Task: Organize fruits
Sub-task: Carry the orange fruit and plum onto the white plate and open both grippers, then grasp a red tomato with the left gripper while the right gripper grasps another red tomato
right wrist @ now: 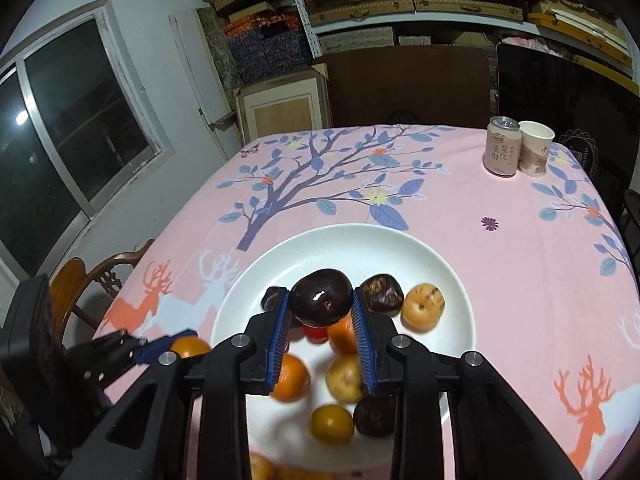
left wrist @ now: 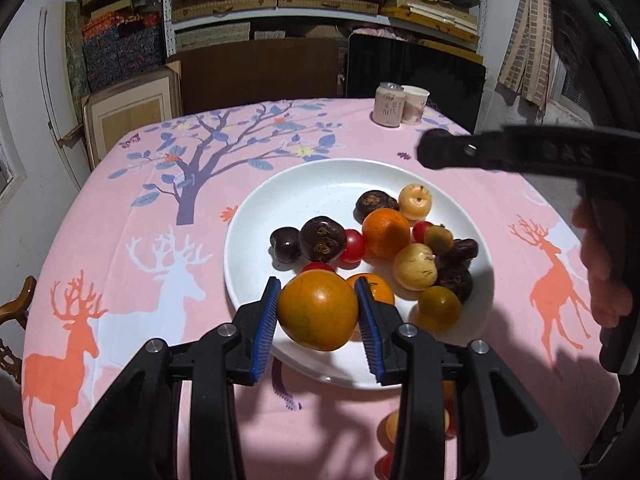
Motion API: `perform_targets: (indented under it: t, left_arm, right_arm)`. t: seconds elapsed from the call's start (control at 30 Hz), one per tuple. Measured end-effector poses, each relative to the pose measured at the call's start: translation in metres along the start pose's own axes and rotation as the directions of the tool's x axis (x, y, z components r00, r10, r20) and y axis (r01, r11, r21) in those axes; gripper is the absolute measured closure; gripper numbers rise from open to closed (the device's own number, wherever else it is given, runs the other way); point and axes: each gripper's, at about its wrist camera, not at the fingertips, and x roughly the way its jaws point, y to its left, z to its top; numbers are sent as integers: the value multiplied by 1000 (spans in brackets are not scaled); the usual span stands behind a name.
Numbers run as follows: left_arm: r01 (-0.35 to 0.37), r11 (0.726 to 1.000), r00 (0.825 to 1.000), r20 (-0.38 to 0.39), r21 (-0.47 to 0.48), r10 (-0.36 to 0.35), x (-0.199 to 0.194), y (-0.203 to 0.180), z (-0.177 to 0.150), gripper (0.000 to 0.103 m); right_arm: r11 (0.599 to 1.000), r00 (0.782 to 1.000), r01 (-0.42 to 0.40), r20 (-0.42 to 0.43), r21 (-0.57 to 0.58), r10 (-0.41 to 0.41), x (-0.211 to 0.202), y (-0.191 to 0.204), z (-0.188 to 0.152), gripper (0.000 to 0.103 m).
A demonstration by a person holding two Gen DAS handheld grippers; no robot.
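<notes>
The left claw (left wrist: 318, 310) grips an orange (left wrist: 318, 310) between its blue pads, above the near rim of the white plate (left wrist: 304, 188); the fruit is roundish, slightly wider than tall. The right claw (right wrist: 320, 304) clamps a dark purple plum (right wrist: 321, 297) over the plate's middle, its long axis lying crosswise between the pads. A can (right wrist: 502, 146) and paper cup (right wrist: 535, 148) stand together at the tabletop's (right wrist: 500, 264) far right corner.

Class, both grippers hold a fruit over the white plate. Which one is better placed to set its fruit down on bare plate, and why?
Probably the right gripper: its dark plum hangs over the white plate near bare surface beyond the pile. The left gripper holds its orange at the near rim, where fruit crowds.
</notes>
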Motion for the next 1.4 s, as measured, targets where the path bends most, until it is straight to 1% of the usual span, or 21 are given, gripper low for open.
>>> perform_targets:
  t: [0.13,0.23,0.27,0.3,0.33,0.37,0.4,0.63,0.83,0.97,1.07,1.1,1.13,1.27,1.4]
  left_arm:
    - [10,1000,999,-41,-1,-10,23,0,-3,66]
    - [2,1000,999,-53,12,-1,33,-2,-6,65]
    - [-3,1000,999,-46,15,4,33,-2,-6,61]
    - [-11,1000,999,-42,15,12,33,-1,-5,53]
    - [-14,1000,999,-37,8,14,33,0,-5,48]
    - [-16,1000,999,-29,-4,16,32,2,-4,40]
    - [-18,1000,1000,-19,-13,18,29,3,-4,36]
    - [-24,1000,999,24,1,24,5,-5,-5,33]
    - [-22,999,999,43,24,21,-18,-20,-21,28]
    - [-18,1000,999,50,20,17,-33,-25,-35,22]
    - [-8,1000,999,40,16,8,-42,-28,-47,21]
    - [-3,1000,1000,30,17,2,-44,-30,-53,16]
    - [0,1000,1000,27,17,-1,-47,-32,-59,13]
    - [10,999,1000,15,37,-11,-58,-39,-85,9]
    - [23,996,999,-42,86,-19,-58,-48,-115,8]
  right_arm:
    - [1000,999,30,-45,8,-29,39,-5,11,72]
    - [999,997,42,-69,9,-41,59,-7,14,71]
    - [999,996,38,-75,11,-37,64,-7,14,70]
    - [1000,996,28,-82,12,-27,68,-9,14,70]
    - [1000,996,22,-89,9,-21,71,-10,14,64]
    - [1000,995,19,-94,3,-19,73,-9,13,60]
    - [1000,996,18,-88,3,-18,71,-8,12,56]
    - [1000,999,7,-54,16,-6,42,-6,-4,56]
    - [999,999,-14,-41,46,16,2,-5,-44,56]
    - [996,999,-25,-17,84,27,-27,-7,-86,55]
    - [993,1000,-5,5,118,5,-43,-11,-118,48]
    - [991,1000,-4,14,137,2,-49,-13,-130,44]
    - [988,1000,-4,23,154,0,-53,-14,-141,41]
    - [980,999,3,43,198,-12,-65,-19,-174,35]
    - [980,999,25,31,197,-32,-66,-19,-200,34]
